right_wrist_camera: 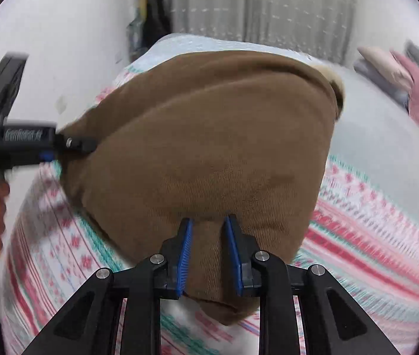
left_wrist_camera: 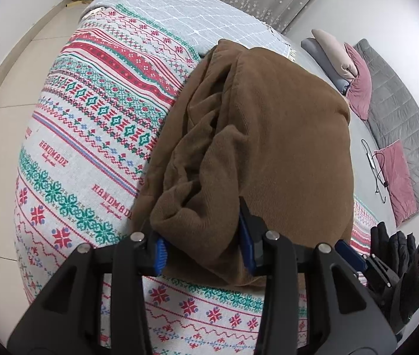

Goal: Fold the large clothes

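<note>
Grippers are pinching the brown garment [right_wrist_camera: 209, 153] over the patterned bedspread [left_wrist_camera: 91, 136]: left gripper [left_wrist_camera: 202, 248] gripping its bunched left edge, right gripper [right_wrist_camera: 208, 251] clamping its near edge.

- The brown garment [left_wrist_camera: 268, 136] is of thick, finely ribbed cloth, like corduroy.
- It is folded over into a bulky bundle with a smooth upper layer [right_wrist_camera: 209, 153].
- On its left side loose crumpled folds [left_wrist_camera: 203, 136] show under that layer.
- It lies on the patterned bed cover, its near edge lifted.
</note>
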A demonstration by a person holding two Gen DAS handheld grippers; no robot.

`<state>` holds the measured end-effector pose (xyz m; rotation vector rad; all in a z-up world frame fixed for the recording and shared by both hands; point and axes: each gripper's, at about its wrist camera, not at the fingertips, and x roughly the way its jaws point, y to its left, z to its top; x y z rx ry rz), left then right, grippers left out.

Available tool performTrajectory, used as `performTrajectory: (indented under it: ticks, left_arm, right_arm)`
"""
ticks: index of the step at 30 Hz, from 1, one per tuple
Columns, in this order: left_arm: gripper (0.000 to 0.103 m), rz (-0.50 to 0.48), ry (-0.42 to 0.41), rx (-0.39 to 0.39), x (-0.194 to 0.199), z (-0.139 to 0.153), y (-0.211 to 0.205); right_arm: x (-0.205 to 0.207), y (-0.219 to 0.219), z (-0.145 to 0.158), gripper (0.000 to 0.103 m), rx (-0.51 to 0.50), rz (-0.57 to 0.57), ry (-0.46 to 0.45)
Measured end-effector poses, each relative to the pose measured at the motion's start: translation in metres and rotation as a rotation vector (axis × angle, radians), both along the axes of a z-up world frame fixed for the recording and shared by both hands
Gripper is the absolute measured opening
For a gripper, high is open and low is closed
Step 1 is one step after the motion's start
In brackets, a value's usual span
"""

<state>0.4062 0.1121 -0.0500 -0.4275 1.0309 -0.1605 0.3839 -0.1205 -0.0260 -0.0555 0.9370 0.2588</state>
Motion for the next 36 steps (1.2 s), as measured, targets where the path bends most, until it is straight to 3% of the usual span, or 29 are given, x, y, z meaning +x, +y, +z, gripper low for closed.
performTrajectory:
  ticks: [3,5,9,11,13,15,18,21,23,25,27,29,36]
  left_arm:
    - [0.051,0.008,0.013,-0.018,-0.003,0.009,0.004]
    - [0.051,0.026,-0.003,0.011,-0.009,0.027,0.007]
    - [0.052,0.081,-0.214,0.228,-0.031,0.080,0.001]
    - [0.052,0.005,-0.281,0.205,-0.036,0.092,-0.010]
    - [0.052,-0.081,-0.304,0.151,-0.034,0.088,-0.025]
    - [0.052,-0.130,-0.268,0.142,-0.023,0.070,-0.039]
    - [0.048,-0.130,-0.174,0.222,-0.004,0.033,-0.050]
    - [0.040,-0.168,-0.185,0.333,0.000,0.019,-0.056]
    - [0.039,-0.177,-0.188,0.330,-0.002,0.019,-0.054]
    - [0.039,-0.166,-0.175,0.299,-0.002,0.018,-0.051]
    - [0.038,-0.164,-0.167,0.288,-0.002,0.018,-0.051]
    - [0.038,-0.163,-0.162,0.282,-0.001,0.018,-0.050]
    - [0.038,-0.167,-0.146,0.239,0.006,0.016,-0.042]
  right_arm:
    - [-0.001,-0.006,0.003,0.023,0.009,0.000,0.012]
    - [0.001,-0.006,0.003,0.023,0.023,-0.005,0.012]
    - [-0.001,-0.003,-0.001,0.023,0.022,-0.015,-0.019]
    - [-0.003,0.000,-0.005,0.023,0.019,-0.015,-0.030]
    - [-0.001,-0.003,-0.005,0.023,0.045,-0.018,-0.023]
    - [-0.002,-0.004,-0.005,0.023,0.059,-0.021,-0.022]
    - [-0.003,-0.004,-0.005,0.023,0.058,-0.022,-0.030]
    - [0.000,-0.007,0.000,0.024,0.078,0.003,-0.021]
    - [0.008,-0.019,0.011,0.024,0.143,0.041,-0.012]
    - [0.023,-0.043,0.026,0.024,0.219,0.020,-0.047]
    - [0.055,-0.072,0.039,0.024,0.269,-0.076,-0.080]
    - [0.101,-0.096,0.040,0.023,0.325,-0.146,-0.044]
    - [0.240,-0.085,0.012,0.022,0.182,-0.190,0.083]
